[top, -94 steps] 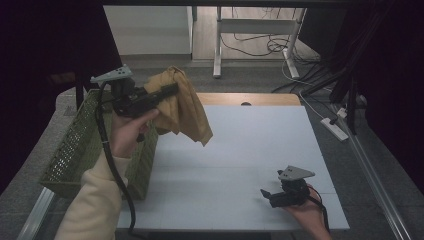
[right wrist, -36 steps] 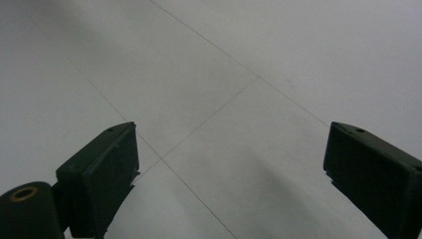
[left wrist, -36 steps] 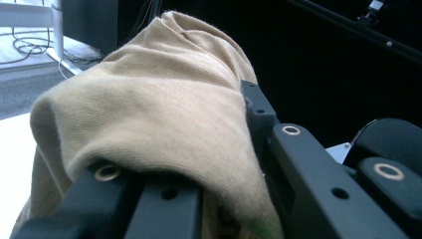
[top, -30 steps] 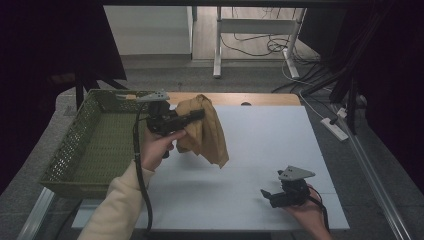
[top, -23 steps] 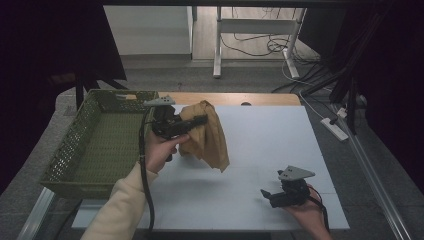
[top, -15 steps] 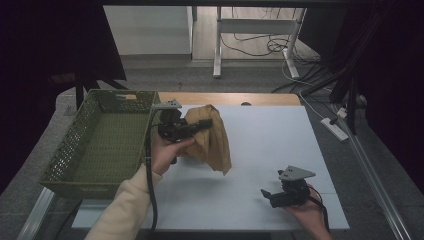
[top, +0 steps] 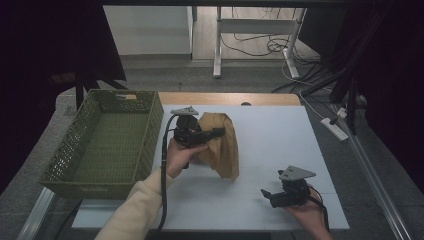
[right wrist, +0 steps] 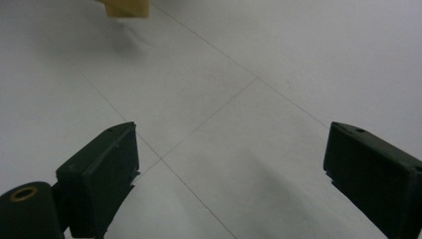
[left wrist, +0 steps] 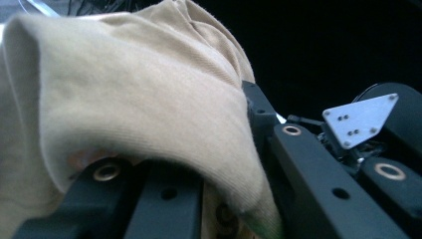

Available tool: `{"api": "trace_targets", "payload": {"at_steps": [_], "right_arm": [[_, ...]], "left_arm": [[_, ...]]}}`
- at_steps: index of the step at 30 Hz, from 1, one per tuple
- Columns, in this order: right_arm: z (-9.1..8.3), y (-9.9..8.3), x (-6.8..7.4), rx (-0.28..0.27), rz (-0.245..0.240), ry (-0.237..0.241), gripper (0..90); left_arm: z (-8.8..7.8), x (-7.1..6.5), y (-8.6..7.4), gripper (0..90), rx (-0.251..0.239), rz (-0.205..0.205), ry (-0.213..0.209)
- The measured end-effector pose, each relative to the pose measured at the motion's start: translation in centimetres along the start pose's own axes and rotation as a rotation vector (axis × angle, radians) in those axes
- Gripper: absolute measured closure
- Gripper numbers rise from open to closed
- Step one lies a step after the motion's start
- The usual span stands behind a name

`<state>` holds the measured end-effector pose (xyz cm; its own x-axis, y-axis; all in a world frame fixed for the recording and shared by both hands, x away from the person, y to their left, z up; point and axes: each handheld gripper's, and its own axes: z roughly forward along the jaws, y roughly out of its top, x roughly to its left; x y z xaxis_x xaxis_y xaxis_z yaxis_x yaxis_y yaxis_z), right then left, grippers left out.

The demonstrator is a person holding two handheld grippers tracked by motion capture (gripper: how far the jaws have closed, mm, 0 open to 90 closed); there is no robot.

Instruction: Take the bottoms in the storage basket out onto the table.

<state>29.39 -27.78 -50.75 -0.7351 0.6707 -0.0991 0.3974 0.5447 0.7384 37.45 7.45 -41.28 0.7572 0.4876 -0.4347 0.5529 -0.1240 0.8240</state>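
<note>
1. High view, room: dark grey floor all around, black drapes on both sides, one white desk frame at the back with loose cables under it, one power strip (top: 334, 128) on the floor to the right.
2. High view, surface: one white table (top: 280, 140) with a strip of bare wood along its far edge. Thin seam lines cross the top.
3. High view, count: one green mesh basket (top: 150, 130) at the table's left edge, nothing seen inside it. One tan cloth (top: 222, 145). Two grippers, each topped by a grey three-cornered plate.
4. High view, left gripper (top: 218, 132): held just right of the basket, jaws pointing right, clamped on the cloth's upper fold. Cloth hangs in a bunch from them over mid-table; whether its bottom corner touches the top, cannot tell.
5. High view, right gripper (top: 266, 194): low at the near right corner, well apart from the cloth, jaws pointing left.
6. Left gripper view: cloth (left wrist: 124, 104) drapes over both black jaws and is pinched between them. Ribbed knit weave shows up close. Right gripper's grey plate (left wrist: 359, 119) sits beyond, against black.
7. Right gripper view: right gripper (right wrist: 229, 169) has two black jaws spread wide, nothing between them, bare white table (right wrist: 278, 64) beneath. One tan cloth corner (right wrist: 127, 7) at the top edge, a faint shadow under it.
</note>
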Motion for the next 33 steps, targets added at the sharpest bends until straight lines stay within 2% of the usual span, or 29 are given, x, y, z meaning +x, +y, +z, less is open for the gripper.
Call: {"api": "trace_targets", "payload": {"at_steps": [11, 19, 23, 29, 33], "right_arm": [[0.0, -0.1, 0.0, 0.003, 0.005, -0.001, 7.1], [0.0, -0.1, 0.0, 0.003, 0.008, -0.002, 7.1], [0.1, -0.1, -0.1, 0.005, 0.008, -0.002, 7.1], [0.1, -0.1, -0.1, 0.003, 0.006, -0.001, 7.1], [0.0, -0.1, -0.1, 0.003, 0.007, 0.0, 7.1]], "left_arm": [[3.4, 0.8, -1.9, 80.5, 0.057, -0.024, -0.024], [6.3, 1.6, -3.5, 80.0, 0.124, -0.041, -0.012], [7.5, 2.4, -4.3, 79.9, 0.148, -0.068, -0.007], [8.8, 3.6, -5.5, 79.4, 0.176, -0.111, -0.002], [9.1, 3.8, -5.8, 78.6, 0.182, -0.109, 0.0]]}}
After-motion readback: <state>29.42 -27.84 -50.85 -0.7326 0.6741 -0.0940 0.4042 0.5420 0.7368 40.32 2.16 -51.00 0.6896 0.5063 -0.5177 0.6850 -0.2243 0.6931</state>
